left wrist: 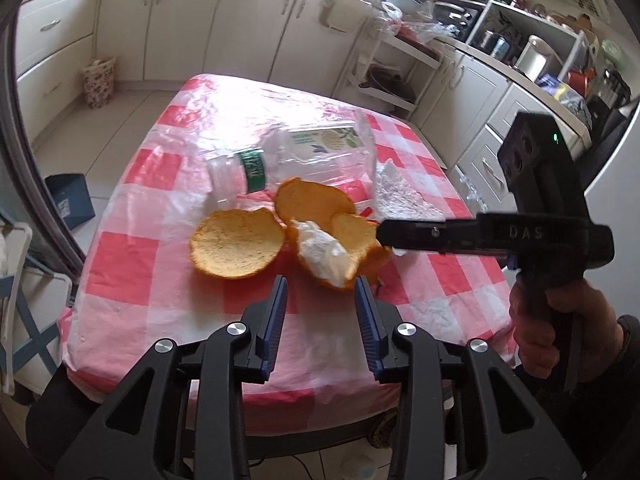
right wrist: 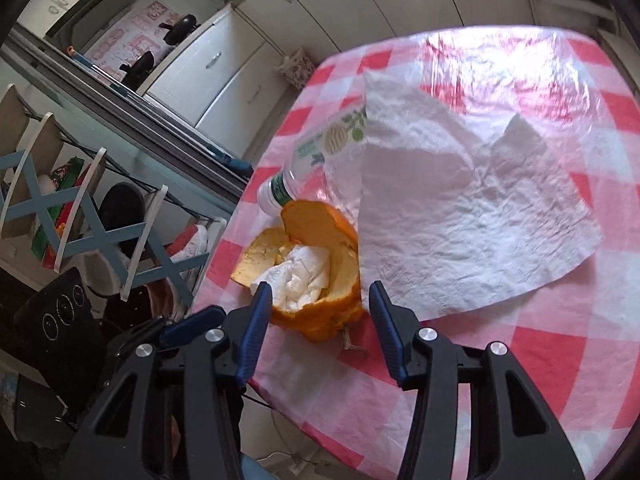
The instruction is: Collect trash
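Right now the right gripper point(right wrist: 318, 300) is hovering with jaws apart, empty, straddling the near end of the cupped orange peel point(right wrist: 320, 276); its fingertips point(right wrist: 262, 292) are sitting just beside the crumpled tissue point(right wrist: 298, 276) stuffed inside that peel. The left gripper point(left wrist: 320, 286) is also standing apart and empty, pointing at the same peel cup point(left wrist: 340, 248) from the table's near edge. A flatter peel piece point(left wrist: 236, 244) is lying just to the left of the cup, the clear plastic bottle point(left wrist: 280, 158) is lying on its side behind the peels, and a large white paper towel point(right wrist: 460, 208) is spreading flat beside them on the checked tablecloth point(right wrist: 560, 360). No bin is showing in either view. Judging the step: the approach to a first grasp, nothing collected yet. The next move probably calls for lowering and closing on the cup's wall so peel and tissue lift together; squeezing too hard could fold the peel and spill the tissue.
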A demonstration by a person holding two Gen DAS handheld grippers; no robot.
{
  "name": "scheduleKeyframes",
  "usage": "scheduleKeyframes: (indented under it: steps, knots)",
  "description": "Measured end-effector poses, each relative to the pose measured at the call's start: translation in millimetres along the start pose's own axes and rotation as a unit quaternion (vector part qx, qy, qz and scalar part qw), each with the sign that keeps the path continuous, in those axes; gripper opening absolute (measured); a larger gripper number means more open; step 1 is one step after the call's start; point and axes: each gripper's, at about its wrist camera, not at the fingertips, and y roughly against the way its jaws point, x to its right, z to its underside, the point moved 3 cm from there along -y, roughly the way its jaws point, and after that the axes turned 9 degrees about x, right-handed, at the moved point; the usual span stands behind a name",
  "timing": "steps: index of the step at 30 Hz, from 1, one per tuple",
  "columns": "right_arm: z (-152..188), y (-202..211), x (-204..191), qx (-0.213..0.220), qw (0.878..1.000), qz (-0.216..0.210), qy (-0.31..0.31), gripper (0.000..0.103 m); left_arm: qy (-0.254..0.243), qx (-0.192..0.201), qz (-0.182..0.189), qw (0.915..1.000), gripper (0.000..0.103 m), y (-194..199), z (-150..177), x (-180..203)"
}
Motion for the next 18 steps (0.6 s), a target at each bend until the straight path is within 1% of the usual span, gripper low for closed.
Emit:
scheduleKeyframes:
  steps: [3, 4, 5, 8, 9, 10, 12, 15, 18]
  knots:
    - [5.0, -5.2, 1.3, -0.017, 1.000, 0.017, 0.012, 0.049, 0.027, 0.002, -0.003, 0.9996, 0.035, -1.9, -4.3, -13.9]
    - [6.3, -5.7, 1.8, -0.020, 1.000, 0.014, 0.011, 0.047, 0.029, 0.003, -0.004, 0.9996, 0.035, -3.2, -5.6, -14.7]
    - [7.9, -6.9, 1.3, -0.023, 1.000, 0.010, 0.012, 0.045, 0.024, 0.005, -0.006, 0.9997, 0.035, -5.2, -7.2, -13.4]
    - [9.2, -6.8, 1.7, -0.025, 1.000, 0.007, 0.018, 0.032, -0.005, 0.006, -0.018, 0.9998, 0.036, -12.5, -8.4, -3.2]
    - [9.5, -8.0, 1.4, -0.026, 0.999, 0.006, 0.021, 0.026, -0.013, 0.005, -0.021, 0.9997, 0.036, -15.0, -8.5, 0.3]
    - [9.4, -9.1, 0.5, -0.024, 0.999, 0.011, 0.026, 0.022, -0.018, 0.004, -0.023, 0.9996, 0.036, -17.1, -8.3, 3.2]
    - [8.3, -8.9, -1.8, -0.019, 0.999, 0.019, 0.039, 0.016, -0.026, 0.002, -0.028, 0.9993, 0.037, -22.1, -8.3, 8.9]
    - [7.4, -1.4, -3.5, -0.016, 0.999, 0.008, 0.048, 0.011, -0.040, 0.009, -0.042, 0.9983, 0.040, -26.4, -8.5, 17.2]
    - [7.5, 16.5, 0.2, -0.004, 0.998, 0.002, 0.056, 0.008, -0.065, 0.015, -0.056, 0.9962, 0.040, -33.3, -7.6, 26.0]
